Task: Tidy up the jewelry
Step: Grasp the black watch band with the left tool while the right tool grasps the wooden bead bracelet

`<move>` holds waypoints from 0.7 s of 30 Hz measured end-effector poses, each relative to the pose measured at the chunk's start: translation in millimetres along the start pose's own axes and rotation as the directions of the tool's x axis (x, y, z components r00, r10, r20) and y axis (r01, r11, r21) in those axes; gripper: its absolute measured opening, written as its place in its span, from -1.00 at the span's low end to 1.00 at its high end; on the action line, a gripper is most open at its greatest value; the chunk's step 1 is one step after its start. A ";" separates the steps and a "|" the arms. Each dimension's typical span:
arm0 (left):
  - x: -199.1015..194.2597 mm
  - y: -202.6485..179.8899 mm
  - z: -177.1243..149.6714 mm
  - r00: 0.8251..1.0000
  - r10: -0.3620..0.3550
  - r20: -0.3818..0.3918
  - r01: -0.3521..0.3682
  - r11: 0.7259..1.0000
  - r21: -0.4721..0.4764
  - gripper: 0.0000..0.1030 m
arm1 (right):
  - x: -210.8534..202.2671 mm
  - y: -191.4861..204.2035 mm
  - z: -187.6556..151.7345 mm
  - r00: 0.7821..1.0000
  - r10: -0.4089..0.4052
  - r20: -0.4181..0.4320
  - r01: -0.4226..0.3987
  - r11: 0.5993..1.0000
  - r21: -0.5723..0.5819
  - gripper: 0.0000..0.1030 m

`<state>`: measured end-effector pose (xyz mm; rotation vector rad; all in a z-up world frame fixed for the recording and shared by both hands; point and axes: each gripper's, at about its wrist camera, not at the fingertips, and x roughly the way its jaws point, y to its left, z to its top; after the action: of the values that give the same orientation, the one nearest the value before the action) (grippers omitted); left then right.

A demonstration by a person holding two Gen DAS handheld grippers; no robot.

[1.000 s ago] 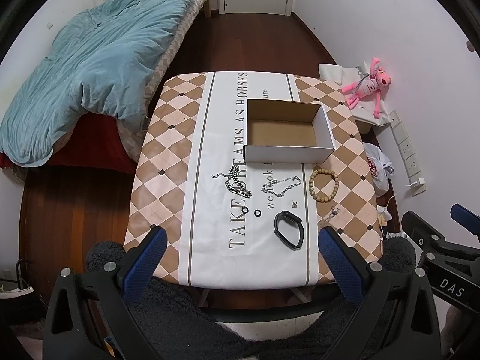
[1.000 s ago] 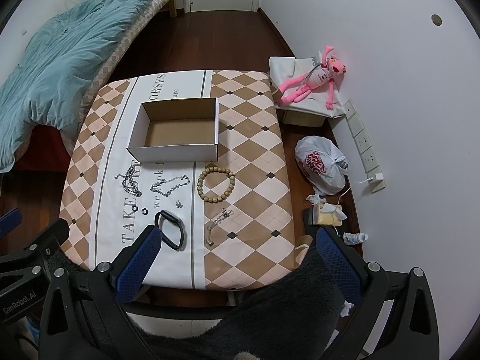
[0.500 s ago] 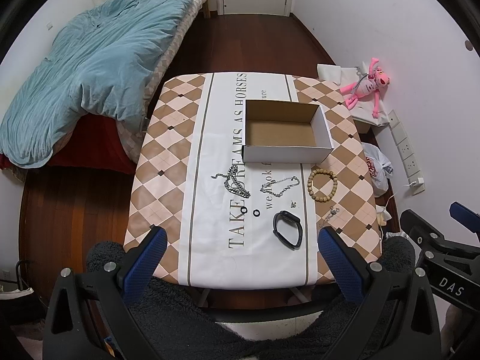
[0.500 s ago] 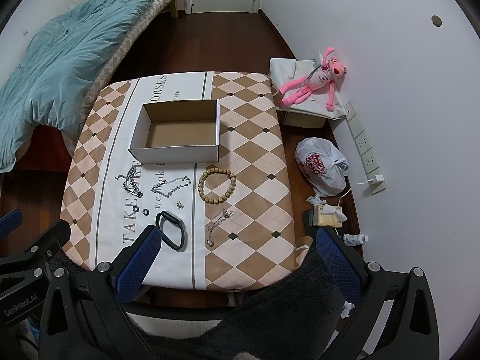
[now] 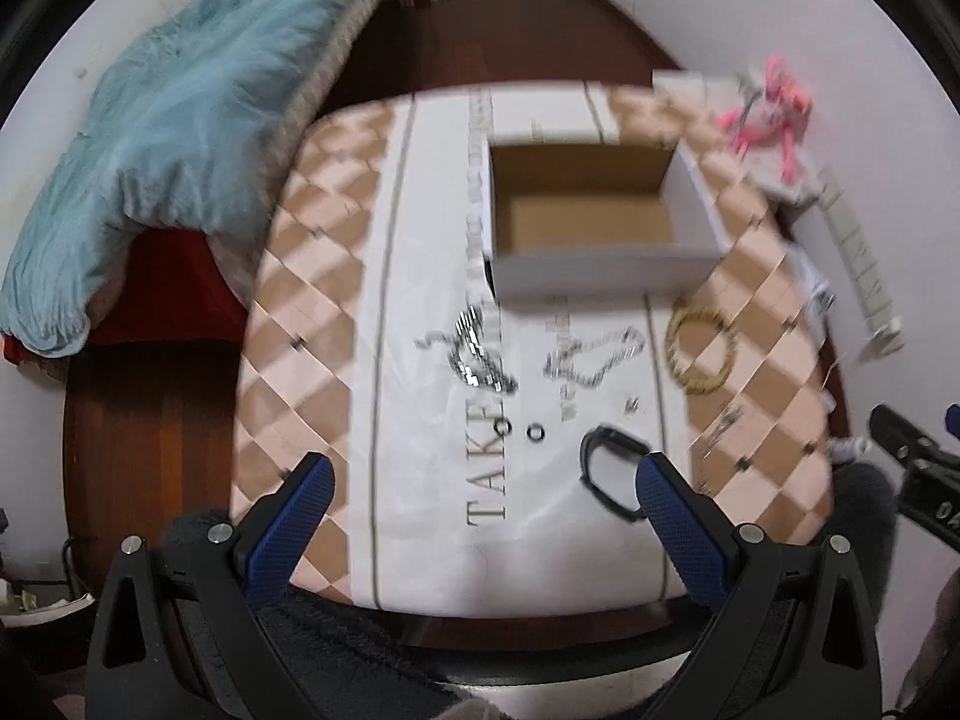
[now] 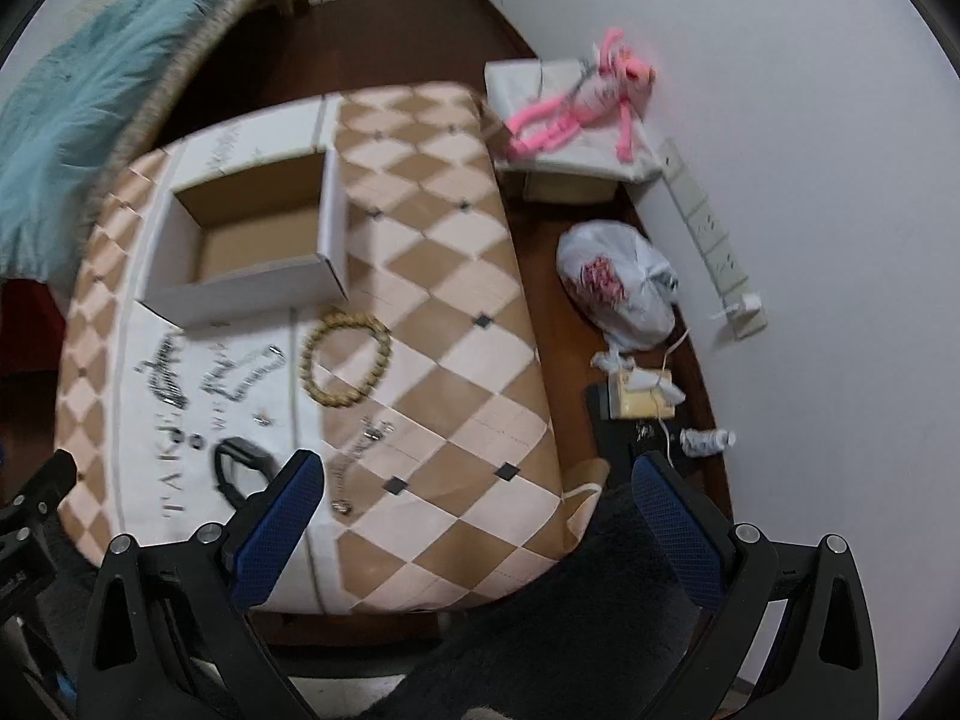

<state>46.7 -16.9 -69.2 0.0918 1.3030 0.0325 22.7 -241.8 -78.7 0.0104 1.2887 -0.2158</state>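
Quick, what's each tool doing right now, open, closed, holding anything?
Left tool: open, holding nothing, above the table's near edge.
Right tool: open, holding nothing.

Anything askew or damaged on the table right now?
Nothing damaged. The jewelry lies loose on the tablecloth, outside the empty cardboard box: beaded bracelet, two chains, black band. Both frames are motion-blurred.

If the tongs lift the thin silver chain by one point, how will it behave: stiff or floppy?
The chain lies in a loose, irregular loop on the cloth, so it is probably floppy and would hang down and swing. Its fine links look light, and a small pinch may slip off. It lies flat, so it should drag rather than roll if pushed.
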 end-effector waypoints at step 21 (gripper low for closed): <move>120.6 -48.2 -20.4 0.954 -0.226 -0.199 0.219 0.974 -0.059 -0.80 | 111.8 8.5 -22.0 0.985 0.129 -0.112 -0.125 0.991 0.044 0.36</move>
<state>57.7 -54.7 -194.6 -0.0925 1.5111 -0.1302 32.4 -247.8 -192.5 0.1378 1.3931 -0.1311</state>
